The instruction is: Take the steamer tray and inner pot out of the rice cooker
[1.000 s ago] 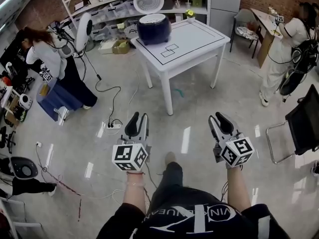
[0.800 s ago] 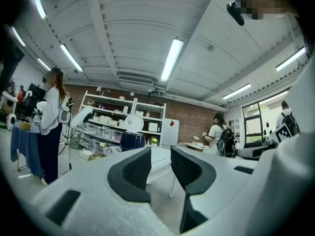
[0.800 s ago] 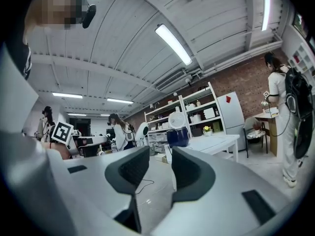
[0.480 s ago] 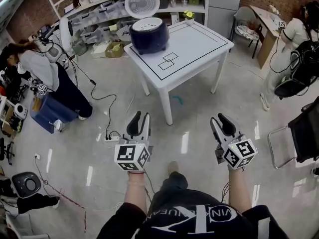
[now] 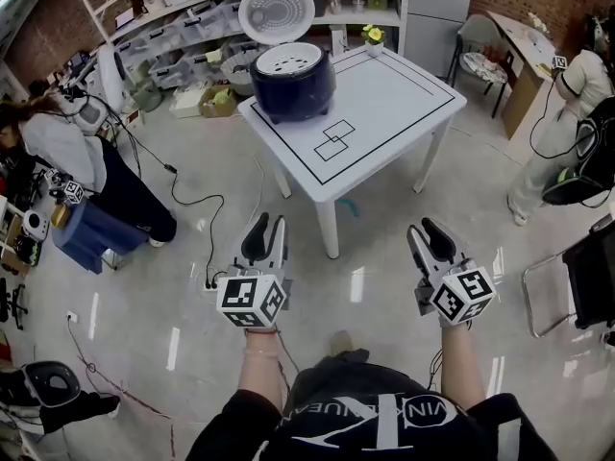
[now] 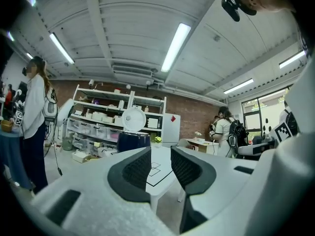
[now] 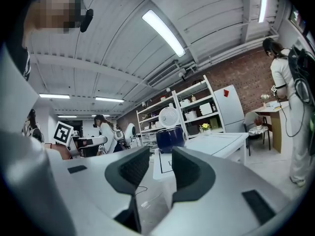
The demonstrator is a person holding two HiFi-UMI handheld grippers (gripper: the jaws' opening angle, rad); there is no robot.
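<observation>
The dark blue rice cooker (image 5: 293, 84) stands on the far left corner of a white table (image 5: 394, 104), its round lid (image 5: 277, 12) raised. The white perforated steamer tray (image 5: 291, 60) sits in its top; the inner pot is hidden beneath. Both grippers hover level over the floor, well short of the table. My left gripper (image 5: 268, 227) is open and empty. My right gripper (image 5: 424, 230) is open too; its jaws have just been opening, with nothing between them. The cooker (image 6: 133, 140) shows far off in the left gripper view, and the cooker (image 7: 170, 137) also in the right gripper view.
Black rectangles (image 5: 333, 140) are marked on the tabletop, and a small flower pot (image 5: 371, 38) stands at its back. Cables and a power strip (image 5: 213, 279) lie on the floor at left. Shelves (image 5: 183, 27) line the back wall. People stand at left (image 5: 67, 152) and right (image 5: 567, 113); a chair (image 5: 577, 267) at right.
The table and cooker have drawn nearer and lower in the head view as I walk toward them. Both grippers keep the same level pose ahead of me.
</observation>
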